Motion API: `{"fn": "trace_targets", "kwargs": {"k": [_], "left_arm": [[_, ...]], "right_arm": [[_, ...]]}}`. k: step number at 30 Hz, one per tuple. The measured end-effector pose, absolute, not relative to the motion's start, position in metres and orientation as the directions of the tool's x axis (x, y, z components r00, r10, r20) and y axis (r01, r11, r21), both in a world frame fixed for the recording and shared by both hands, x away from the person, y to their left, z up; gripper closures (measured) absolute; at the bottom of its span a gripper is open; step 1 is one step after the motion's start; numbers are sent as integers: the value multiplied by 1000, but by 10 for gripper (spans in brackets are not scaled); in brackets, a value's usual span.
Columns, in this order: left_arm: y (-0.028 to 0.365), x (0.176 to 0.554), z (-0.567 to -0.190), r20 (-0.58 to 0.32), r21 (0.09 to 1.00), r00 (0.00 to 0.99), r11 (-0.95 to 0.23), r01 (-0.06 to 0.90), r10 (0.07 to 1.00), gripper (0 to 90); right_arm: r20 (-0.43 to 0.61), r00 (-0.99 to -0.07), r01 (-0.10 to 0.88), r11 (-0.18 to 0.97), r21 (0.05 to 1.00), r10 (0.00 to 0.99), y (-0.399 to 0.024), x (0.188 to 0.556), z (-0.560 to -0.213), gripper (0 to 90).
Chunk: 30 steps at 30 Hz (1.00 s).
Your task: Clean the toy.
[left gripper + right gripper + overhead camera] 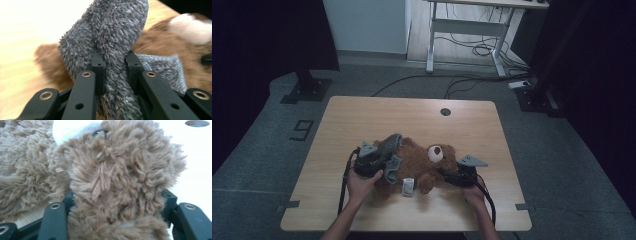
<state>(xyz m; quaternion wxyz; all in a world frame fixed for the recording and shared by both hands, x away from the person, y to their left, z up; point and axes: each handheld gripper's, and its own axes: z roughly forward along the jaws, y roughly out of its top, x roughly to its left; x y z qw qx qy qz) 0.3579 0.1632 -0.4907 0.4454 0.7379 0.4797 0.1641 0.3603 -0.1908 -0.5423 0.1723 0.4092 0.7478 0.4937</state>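
The left gripper (379, 161) is clamped on a grey fuzzy cloth (112, 37); in the left gripper view its jaws pinch a bunched fold, and the rest rises beyond the tips. Past the cloth lies the brown bear (422, 160), with another flap of grey knit (165, 70) lying on its fur just right of the jaws.

The right gripper (452, 176) is closed on a lobe of the bear's plush (120, 185), the fur bulging out between its jaws. Which part of the bear this is I cannot tell for sure; the pale muzzle (72, 130) shows just beyond the tips, to the left.

The bear lies on the table (362, 115) between the two grippers, its long axis running across from one to the other, its head (439, 152) at the right gripper's end and its face turned up. A small white tag (408, 186) sits on its near side, between the two hands; its print is too small to read.

Beyond the bear, a round dark hole (445, 111) marks the tabletop. On the floor left of the table is a marking like the figure 9 (302, 130). Cables (462, 80) trail over the floor behind, under a white desk frame (472, 30).
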Motion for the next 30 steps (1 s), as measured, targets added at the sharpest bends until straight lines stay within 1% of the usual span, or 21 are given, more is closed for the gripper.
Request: {"fn": "trace_targets", "kwargs": {"k": [3, 5, 9, 15, 17, 22, 26, 29, 30], "left_arm": [[167, 362, -501, -166, 799, 458, -152, 581, 873, 740], [170, 364, -507, -181, 783, 444, -145, 605, 877, 741], [172, 363, -514, -150, 745, 444, -194, 638, 884, 741], [185, 358, -534, -180, 702, 438, -197, 685, 881, 745], [189, 355, -537, -198, 706, 445, -188, 683, 873, 744], [193, 352, -536, -182, 696, 453, -211, 686, 873, 744], [198, 349, -535, -192, 694, 455, -207, 690, 869, 743], [198, 345, -526, -268, 739, 471, -134, 660, 841, 745], [196, 344, -520, -278, 755, 481, -120, 644, 831, 745]], "right_arm": [[149, -604, 443, 174, 880, 783, -190, 360, -542, 389], [150, -603, 443, 173, 880, 784, -190, 360, -542, 389], [148, -604, 443, 174, 880, 783, -190, 360, -543, 389], [146, -604, 442, 177, 879, 783, -190, 360, -543, 389], [147, -604, 443, 176, 879, 783, -191, 360, -543, 389], [147, -604, 444, 178, 878, 783, -191, 360, -543, 389], [145, -604, 444, 179, 878, 784, -191, 360, -543, 389], [148, -604, 445, 178, 878, 783, -191, 360, -543, 389], [150, -602, 447, 175, 877, 784, -191, 360, -543, 390]]}}
